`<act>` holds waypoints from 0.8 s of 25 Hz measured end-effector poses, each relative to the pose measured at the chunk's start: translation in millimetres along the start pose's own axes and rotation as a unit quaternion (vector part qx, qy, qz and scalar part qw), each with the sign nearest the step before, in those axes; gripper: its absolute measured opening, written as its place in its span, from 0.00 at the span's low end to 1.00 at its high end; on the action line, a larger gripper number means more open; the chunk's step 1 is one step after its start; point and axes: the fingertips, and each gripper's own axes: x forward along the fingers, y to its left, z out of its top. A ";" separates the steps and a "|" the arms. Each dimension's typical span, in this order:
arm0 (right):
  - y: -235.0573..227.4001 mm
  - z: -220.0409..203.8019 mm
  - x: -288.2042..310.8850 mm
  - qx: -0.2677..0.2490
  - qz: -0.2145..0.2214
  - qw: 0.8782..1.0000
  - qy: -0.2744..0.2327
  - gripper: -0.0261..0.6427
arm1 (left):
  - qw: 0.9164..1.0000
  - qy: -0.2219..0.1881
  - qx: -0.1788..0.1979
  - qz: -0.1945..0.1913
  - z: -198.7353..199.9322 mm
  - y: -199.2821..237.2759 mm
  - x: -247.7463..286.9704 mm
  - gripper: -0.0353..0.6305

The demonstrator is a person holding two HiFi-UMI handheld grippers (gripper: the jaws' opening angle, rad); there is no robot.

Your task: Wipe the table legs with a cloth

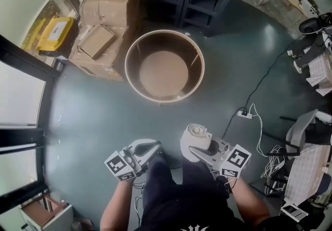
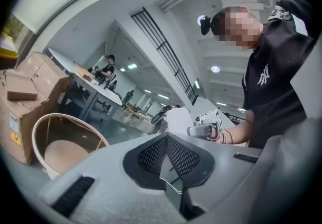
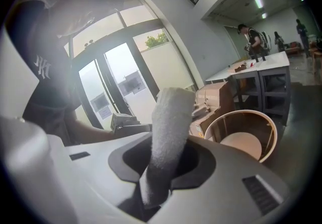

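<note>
Floor (image 1: 93,116): dark grey-green, indoor workshop. Far-left floor edge by the glazing: yellow crate (image 1: 56,31), then stacked cardboard boxes (image 1: 106,22). Round wooden table (image 1: 163,71) stands just beside the boxes, mid-floor, ahead of both grippers and well apart from them; thin legs show inside its ring.

Left gripper (image 1: 150,147): held low near the body, forearm bent in from the bottom edge. Its own view shows the jaws (image 2: 167,160) pressed together with nothing between them.

Right gripper (image 1: 199,153): level with the left and just beside it, jaws clamped on a rolled white cloth (image 1: 197,139) standing upright.

Head view only: power strip (image 1: 245,114) with cables, right floor edge. Left gripper view only: the person's black shirt (image 2: 271,82). Right gripper view only: glass doors (image 3: 118,89) behind the cloth (image 3: 168,127).
</note>
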 end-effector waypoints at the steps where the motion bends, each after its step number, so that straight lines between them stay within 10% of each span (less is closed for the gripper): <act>1: -10.4 -0.4 0.7 0.002 0.012 1.000 0.001 0.18 | 1.000 -0.003 -0.005 0.014 -1.8 4.4 6.0 0.06; 8: -57.7 -9.5 -1.8 -0.060 0.098 0.993 0.021 0.18 | 0.993 0.019 -0.004 0.117 -31.8 21.5 45.8 0.06; 20: -137.7 -68.3 78.7 -0.128 0.126 0.984 0.020 0.18 | 0.985 0.027 0.004 0.172 -91.0 93.1 41.1 0.06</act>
